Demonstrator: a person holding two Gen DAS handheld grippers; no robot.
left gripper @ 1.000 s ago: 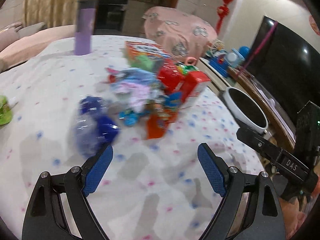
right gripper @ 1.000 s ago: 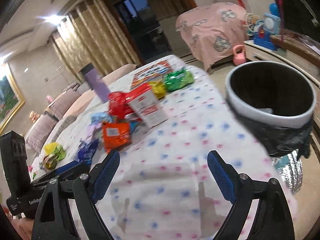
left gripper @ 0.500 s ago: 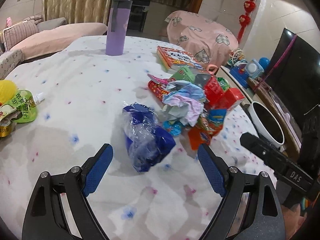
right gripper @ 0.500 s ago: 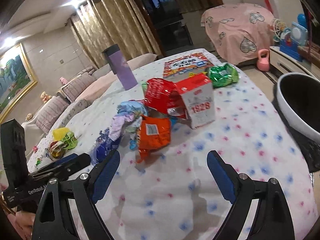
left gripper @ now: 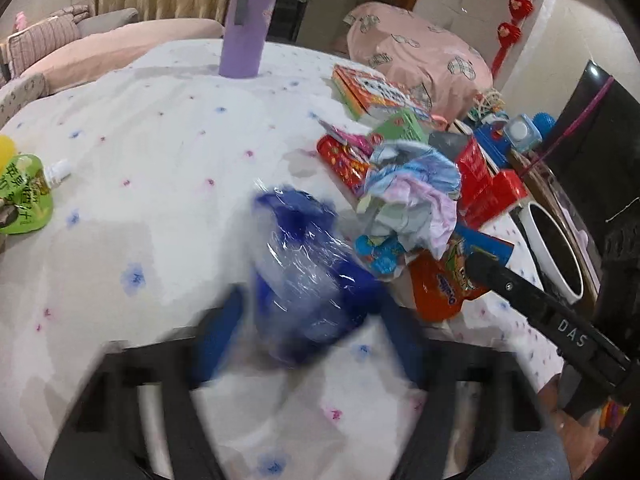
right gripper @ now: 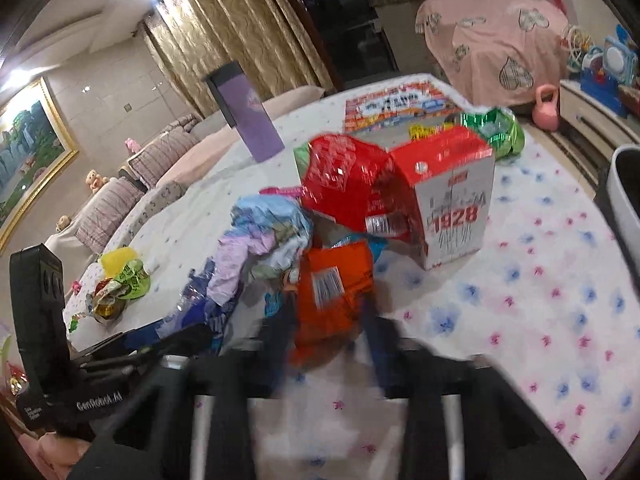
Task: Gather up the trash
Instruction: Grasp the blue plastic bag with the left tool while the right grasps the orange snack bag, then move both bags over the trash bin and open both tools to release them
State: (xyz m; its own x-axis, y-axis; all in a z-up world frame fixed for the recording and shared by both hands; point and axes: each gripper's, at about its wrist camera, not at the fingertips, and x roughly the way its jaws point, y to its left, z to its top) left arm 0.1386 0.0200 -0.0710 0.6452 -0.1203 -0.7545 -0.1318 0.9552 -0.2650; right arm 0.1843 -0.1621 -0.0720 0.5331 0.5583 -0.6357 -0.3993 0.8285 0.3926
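A crumpled blue and clear plastic wrapper [left gripper: 308,272] lies on the flowered tablecloth [left gripper: 160,152]. My left gripper [left gripper: 312,320] is closing around it, its blurred blue pads meeting the wrapper's two sides. In the right wrist view an orange snack packet [right gripper: 332,288] sits at the near edge of the trash pile. My right gripper [right gripper: 330,332] is closing, and its blurred jaws pinch the packet's lower end. The same packet [left gripper: 440,288] shows in the left wrist view, just right of the blue wrapper, with a black finger of the right gripper against it.
The pile holds a pastel crumpled wrapper [left gripper: 412,196], a red bag [right gripper: 344,172] and a red and white box [right gripper: 452,200]. A purple tumbler [left gripper: 244,32] stands at the back. A green pouch [left gripper: 24,196] lies far left. A white bin [left gripper: 556,248] stands beyond the table's right edge.
Both grippers have moved in toward the pile and their jaws have gone from wide apart to narrow. The left now flanks the blue wrapper, the right the orange packet.
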